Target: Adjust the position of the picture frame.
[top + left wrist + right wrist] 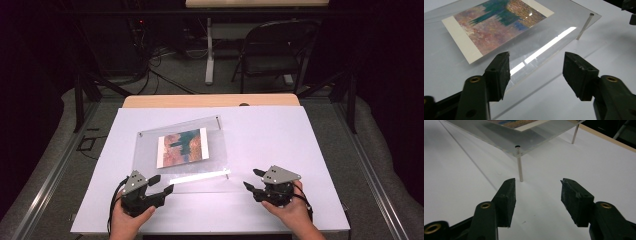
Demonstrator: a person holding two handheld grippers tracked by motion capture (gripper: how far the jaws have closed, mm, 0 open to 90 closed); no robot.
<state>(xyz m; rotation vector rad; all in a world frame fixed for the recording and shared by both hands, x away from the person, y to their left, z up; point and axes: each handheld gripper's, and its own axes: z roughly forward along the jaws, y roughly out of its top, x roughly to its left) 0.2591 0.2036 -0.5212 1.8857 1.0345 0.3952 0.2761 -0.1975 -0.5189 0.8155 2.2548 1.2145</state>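
A clear acrylic plate (pixel 182 150) stands raised on thin metal legs in the middle of the white sheet, with a painted print (pixel 182 146) lying flat in it. My left gripper (pixel 163 183) is open at the plate's near left corner, its jaws level with the edge. In the left gripper view the print (pixel 496 25) and plate (pixel 564 22) lie just beyond the open left gripper (pixel 536 72). My right gripper (pixel 251 178) is open, off the plate's near right corner. In the right gripper view the open right gripper (pixel 537 197) faces the corner leg (pixel 519 165); nothing is between the jaws.
The white sheet (pixel 280 135) covers most of a wooden table (pixel 210 101). Beyond the table stand a dark folding chair (pixel 275 50) and the leg of another table (pixel 209 55), with cables on the floor. A second plate leg (pixel 574 133) stands farther back.
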